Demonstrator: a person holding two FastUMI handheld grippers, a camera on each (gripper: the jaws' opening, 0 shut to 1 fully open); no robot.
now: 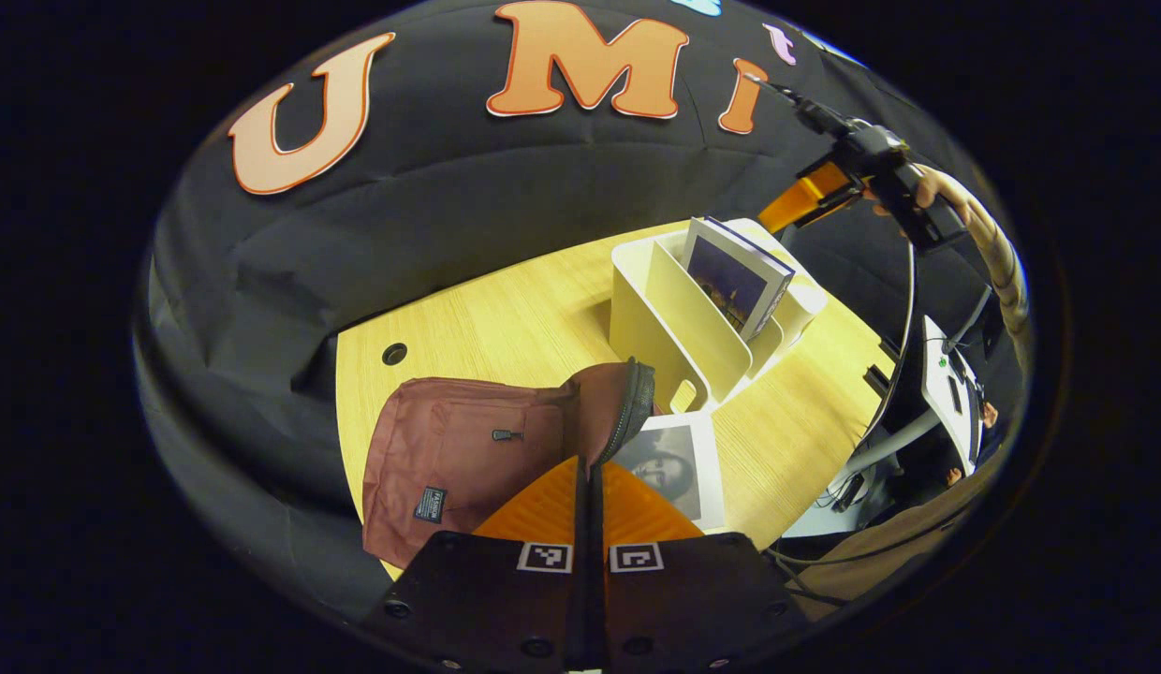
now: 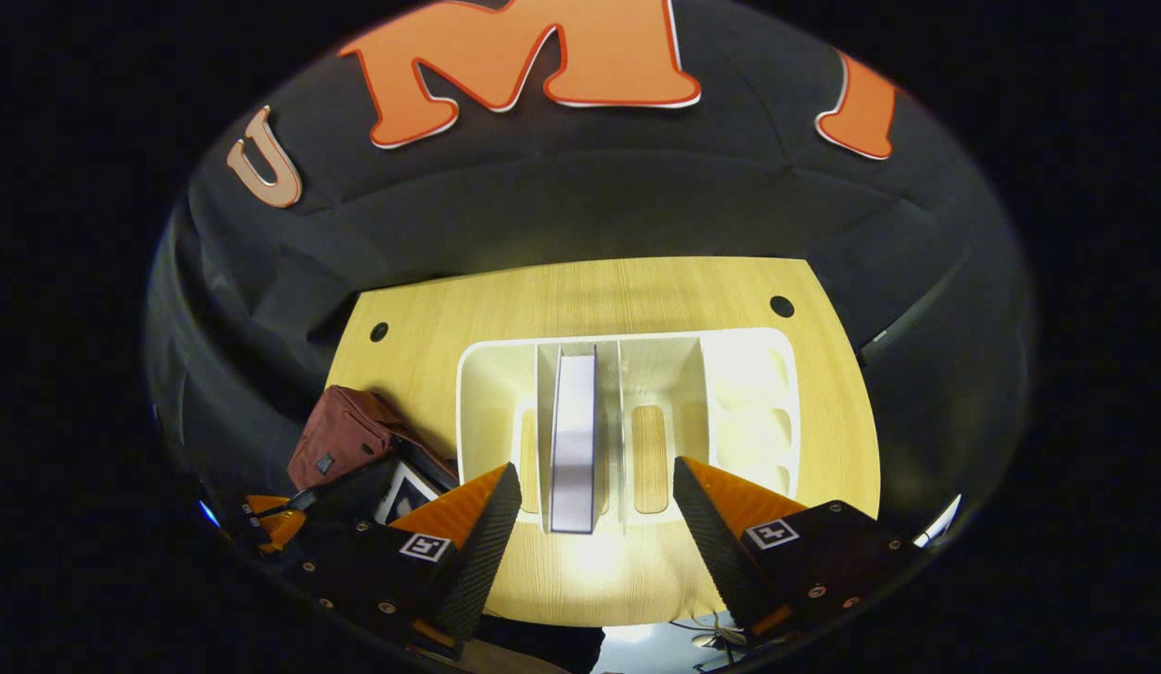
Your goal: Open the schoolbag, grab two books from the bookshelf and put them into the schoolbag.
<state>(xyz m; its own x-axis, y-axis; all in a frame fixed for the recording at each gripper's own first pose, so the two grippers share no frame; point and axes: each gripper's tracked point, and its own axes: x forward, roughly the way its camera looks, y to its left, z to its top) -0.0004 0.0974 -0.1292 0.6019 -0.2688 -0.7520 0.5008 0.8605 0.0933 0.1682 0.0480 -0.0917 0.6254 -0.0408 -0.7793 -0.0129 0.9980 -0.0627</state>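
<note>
The maroon schoolbag [image 1: 459, 454] lies on the wooden table [image 1: 506, 309], its zippered flap [image 1: 627, 398] lifted. My left gripper [image 1: 590, 465] is shut on the flap's lower edge. A book with a grey portrait cover [image 1: 676, 461] lies flat at the bag's mouth, partly under the flap. In the white bookshelf [image 1: 669, 328] a second book [image 1: 735, 281] leans upright. The right gripper view looks straight down on that book [image 2: 574, 431], standing in a slot of the bookshelf [image 2: 749, 393]. My right gripper [image 2: 596, 468] hangs open above it, fingers on either side. A hand holds the right gripper [image 1: 777, 217] high over the shelf.
Two round cable holes [image 2: 782, 306] sit near the table's far edge. The black cloth wall closes in behind. A stand with cables and devices [image 1: 946, 393] is past the table's right edge. The schoolbag [image 2: 346, 435] and the left gripper [image 2: 279, 524] lie left of the shelf.
</note>
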